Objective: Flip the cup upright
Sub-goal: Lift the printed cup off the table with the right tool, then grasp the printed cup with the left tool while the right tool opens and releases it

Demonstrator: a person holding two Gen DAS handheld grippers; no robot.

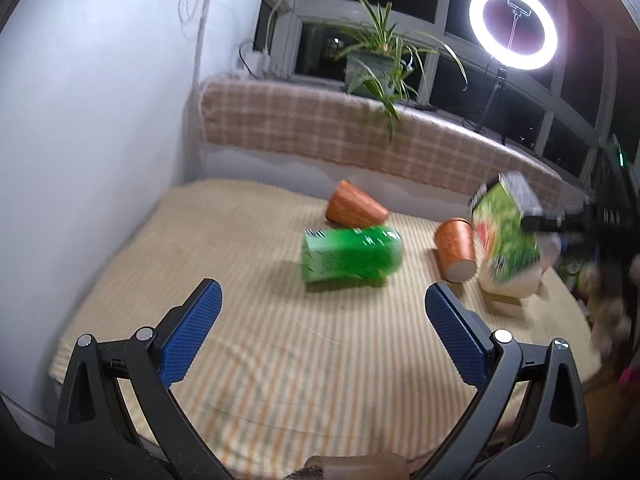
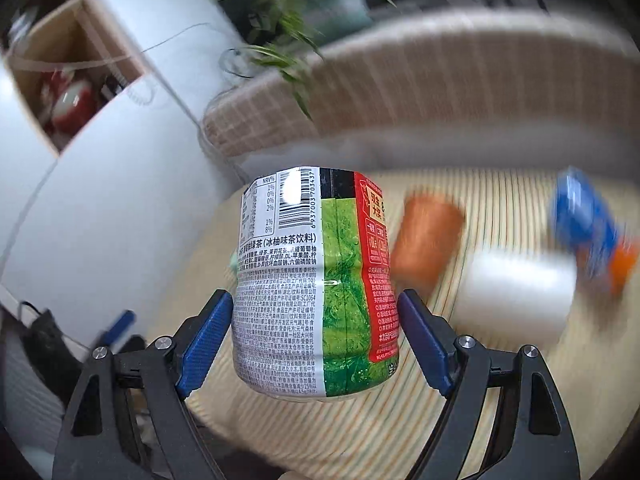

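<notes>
The left gripper [image 1: 322,304] hovers over a striped cloth [image 1: 280,360] on the desk, its two blue fingers [image 1: 188,334] spread wide with nothing between them. Ahead of those fingers lie three things on their sides. One green bottle [image 1: 352,254] lies straight ahead, just beyond the fingertips. Two orange cups lie past it: the far cup [image 1: 354,208] sits behind the green bottle, nearly touching it, and the near cup [image 1: 456,250] lies ahead of the right-hand finger with its pale bottom turned toward the camera. Neither cup stands upright.

To the right of the near cup, a second bottle [image 1: 506,236] with a green, white and red label is held off the cloth by the right gripper [image 2: 316,320]. In the right wrist view its two fingers [image 2: 206,344] pinch this labelled bottle [image 2: 316,280] at the waist, one pad on each side. Beyond the right-hand finger a single orange cup [image 2: 426,240] shows, blurred, with a white object [image 2: 516,296] and a blue and orange object [image 2: 592,232] further right, too smeared to identify. One potted plant [image 1: 376,64] and one ring light [image 1: 513,26] stand behind the desk.
</notes>
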